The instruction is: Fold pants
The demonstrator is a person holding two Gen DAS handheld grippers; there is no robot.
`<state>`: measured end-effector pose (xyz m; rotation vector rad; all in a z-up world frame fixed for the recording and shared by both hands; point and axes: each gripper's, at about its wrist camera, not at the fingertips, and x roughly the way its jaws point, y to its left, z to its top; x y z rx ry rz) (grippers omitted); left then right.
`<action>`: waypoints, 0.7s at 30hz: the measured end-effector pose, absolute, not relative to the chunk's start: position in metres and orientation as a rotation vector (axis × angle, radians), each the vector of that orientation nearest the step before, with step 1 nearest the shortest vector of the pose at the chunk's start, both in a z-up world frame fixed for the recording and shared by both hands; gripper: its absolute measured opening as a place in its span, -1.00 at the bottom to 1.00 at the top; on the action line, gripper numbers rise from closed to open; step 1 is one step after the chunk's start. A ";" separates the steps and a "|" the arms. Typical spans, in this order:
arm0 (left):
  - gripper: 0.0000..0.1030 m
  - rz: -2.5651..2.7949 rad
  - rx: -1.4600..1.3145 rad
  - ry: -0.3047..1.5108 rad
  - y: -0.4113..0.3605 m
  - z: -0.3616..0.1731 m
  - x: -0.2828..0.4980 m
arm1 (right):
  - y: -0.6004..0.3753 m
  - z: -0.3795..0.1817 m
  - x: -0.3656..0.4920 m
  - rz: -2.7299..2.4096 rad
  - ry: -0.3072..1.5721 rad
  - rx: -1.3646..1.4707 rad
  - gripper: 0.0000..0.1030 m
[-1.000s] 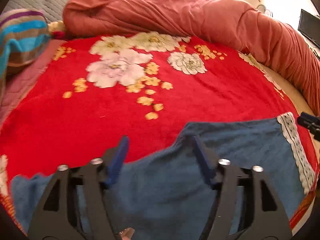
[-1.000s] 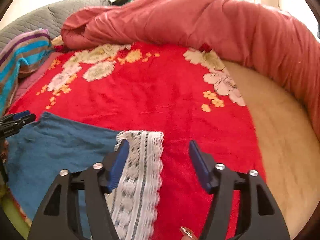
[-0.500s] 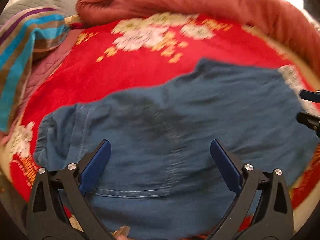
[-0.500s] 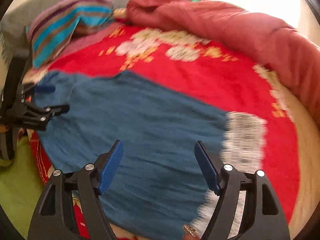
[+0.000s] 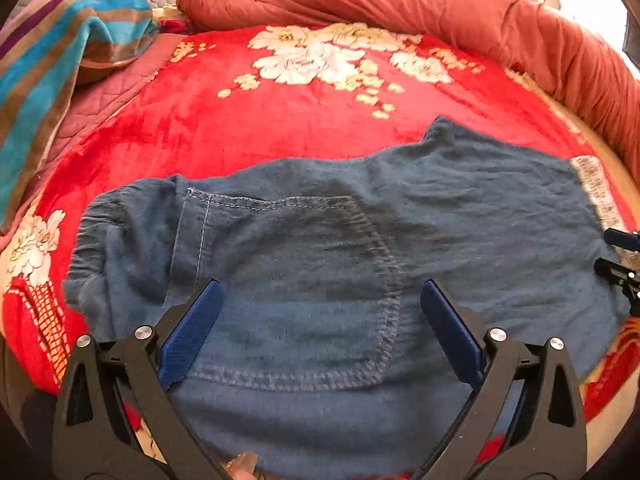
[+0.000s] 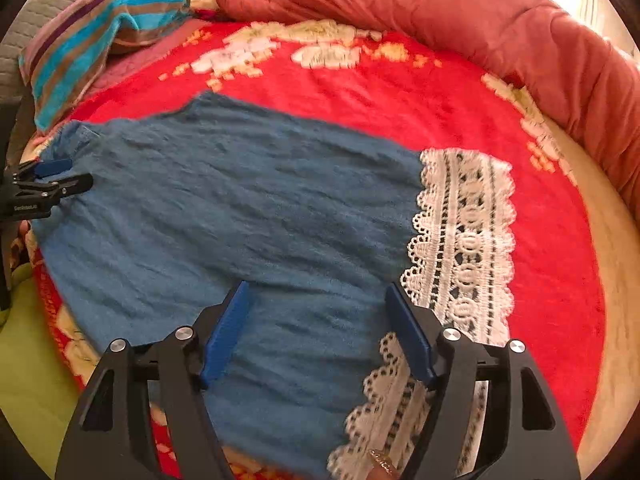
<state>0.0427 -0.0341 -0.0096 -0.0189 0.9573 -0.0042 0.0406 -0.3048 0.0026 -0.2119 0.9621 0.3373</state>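
Observation:
Blue denim pants (image 5: 460, 208) lie spread flat across the red floral blanket (image 5: 224, 128), back pocket (image 5: 300, 280) facing up. Their white lace hem (image 6: 464, 232) is at the right end. My left gripper (image 5: 320, 284) hovers wide open over the pocket, holding nothing. My right gripper (image 6: 316, 285) hangs over the leg beside the lace; its jaws are closing, with cloth beneath them but not pinched. The right wrist view shows the left gripper (image 6: 76, 174) at the waist end, on the far left. In the left wrist view, the right gripper (image 5: 618, 252) shows at the right edge.
A rolled terracotta duvet (image 5: 440, 4) runs along the far and right sides of the bed. A striped pillow (image 5: 60, 48) lies at the far left, before a grey quilted headboard (image 6: 48, 12). Bare beige sheet (image 6: 616, 264) shows at right, green fabric (image 6: 28, 360) at the near left.
Both grippers drew back towards the near edge, bringing the whole spread pants into view. The left jaws opened wider and the cloth that rose between them now lies flat.

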 end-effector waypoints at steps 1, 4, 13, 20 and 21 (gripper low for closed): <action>0.81 -0.024 -0.032 0.948 -0.035 -0.004 0.040 | -0.304 0.011 0.033 0.357 0.933 -0.211 0.34; 0.81 -0.055 -0.017 0.925 -0.045 0.008 0.032 | -0.307 0.024 0.020 0.364 0.905 -0.209 0.39; 0.81 -0.204 0.143 0.939 -0.104 0.013 0.003 | -0.300 0.031 -0.009 0.412 0.906 -0.198 0.39; 0.81 -0.220 0.271 1.053 -0.132 -0.024 0.003 | -0.297 0.011 -0.009 0.378 0.988 -0.238 0.39; 0.81 -0.226 0.251 1.063 -0.130 -0.025 0.005 | -0.300 0.007 -0.009 0.358 1.003 -0.246 0.39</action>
